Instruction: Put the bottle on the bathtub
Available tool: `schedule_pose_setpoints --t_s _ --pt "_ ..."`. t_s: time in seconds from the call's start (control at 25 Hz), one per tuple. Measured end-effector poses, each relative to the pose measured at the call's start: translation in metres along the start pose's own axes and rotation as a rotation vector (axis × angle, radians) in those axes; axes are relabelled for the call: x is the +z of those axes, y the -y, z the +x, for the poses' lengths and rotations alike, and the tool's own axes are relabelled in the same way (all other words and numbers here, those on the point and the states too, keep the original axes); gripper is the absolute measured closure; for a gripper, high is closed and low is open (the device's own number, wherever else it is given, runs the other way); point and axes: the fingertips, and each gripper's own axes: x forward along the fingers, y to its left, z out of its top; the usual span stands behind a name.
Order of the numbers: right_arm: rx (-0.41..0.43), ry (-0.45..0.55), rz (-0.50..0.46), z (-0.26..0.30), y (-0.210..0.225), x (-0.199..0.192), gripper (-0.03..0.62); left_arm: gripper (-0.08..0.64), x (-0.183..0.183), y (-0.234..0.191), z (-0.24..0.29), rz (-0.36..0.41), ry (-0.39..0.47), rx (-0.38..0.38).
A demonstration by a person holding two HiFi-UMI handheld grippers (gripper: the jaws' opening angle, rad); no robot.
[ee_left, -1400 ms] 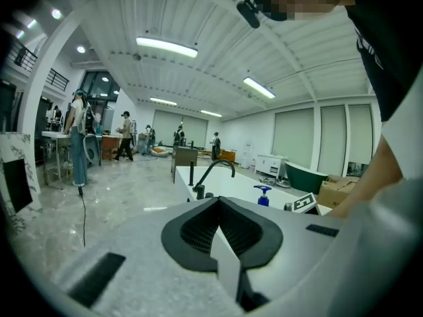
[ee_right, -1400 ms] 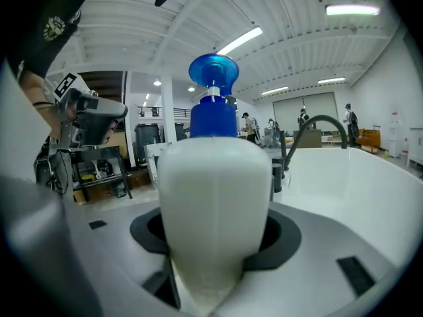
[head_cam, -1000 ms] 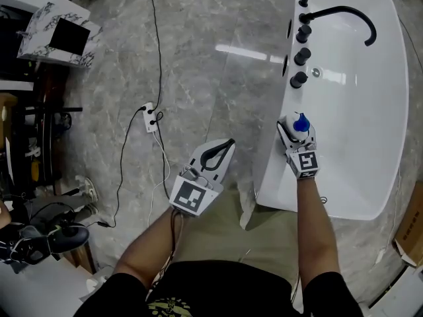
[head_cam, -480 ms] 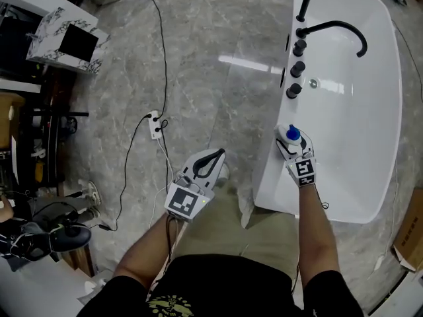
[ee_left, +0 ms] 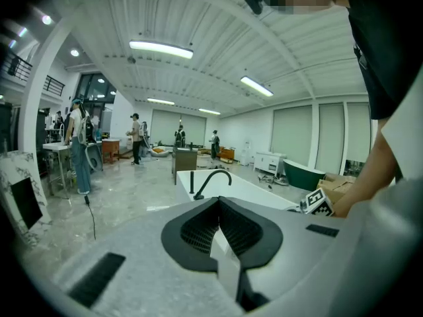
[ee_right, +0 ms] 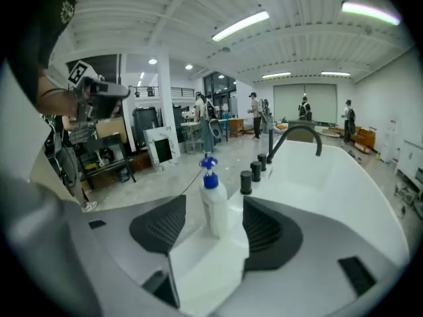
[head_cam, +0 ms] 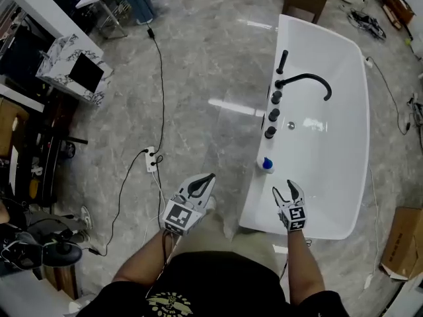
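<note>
A white bottle with a blue pump top stands upright on the near left rim of the white bathtub. My right gripper is open just behind the bottle, over the tub's near end, and not touching it. In the right gripper view the bottle stands free between and beyond the spread black pads. My left gripper is shut on nothing, over the floor to the left of the tub. In the left gripper view its jaws meet, pointing toward the bathtub.
A black faucet and black knobs line the tub's left rim beyond the bottle. A power strip with cables lies on the marble floor. A cardboard box sits at the right, and a marble-patterned stand at the left.
My right gripper was shut on the bottle at the tub rim; now it has let go and drawn back, leaving the bottle standing. The head view has pulled away.
</note>
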Motion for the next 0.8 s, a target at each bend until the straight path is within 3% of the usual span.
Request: schedule_pose_setpoints --t_s 0.04,0.12,0.24,0.44,0.6,0.8 --pt "-0.016 0.038 0.014 -0.016 -0.002 0.018 0.324 0.549 0.012 0.0 0.001 -0.002 0.01 -0.009" --pt "-0.072 0.136 0.046 -0.049 -0.003 0.064 0.464 0.549 0.041 -0.003 0.004 -0.005 0.038 -0.022" --pt "-0.182 0.273 0.096 -0.105 0.004 0.132 0.568 0.55 0.083 -0.004 0.008 0.002 0.085 -0.055" --pt "-0.317 0.309 0.069 -0.179 -0.008 0.199 0.581 0.55 0.141 0.024 0.011 0.034 0.144 -0.17" --pt "-0.426 0.366 0.102 -0.218 -0.026 0.235 0.581 0.549 0.173 0.041 0.005 0.072 0.2 -0.296" --pt "-0.523 0.423 0.143 -0.25 -0.05 0.248 0.581 0.549 0.178 0.056 0.0 0.09 0.201 -0.421"
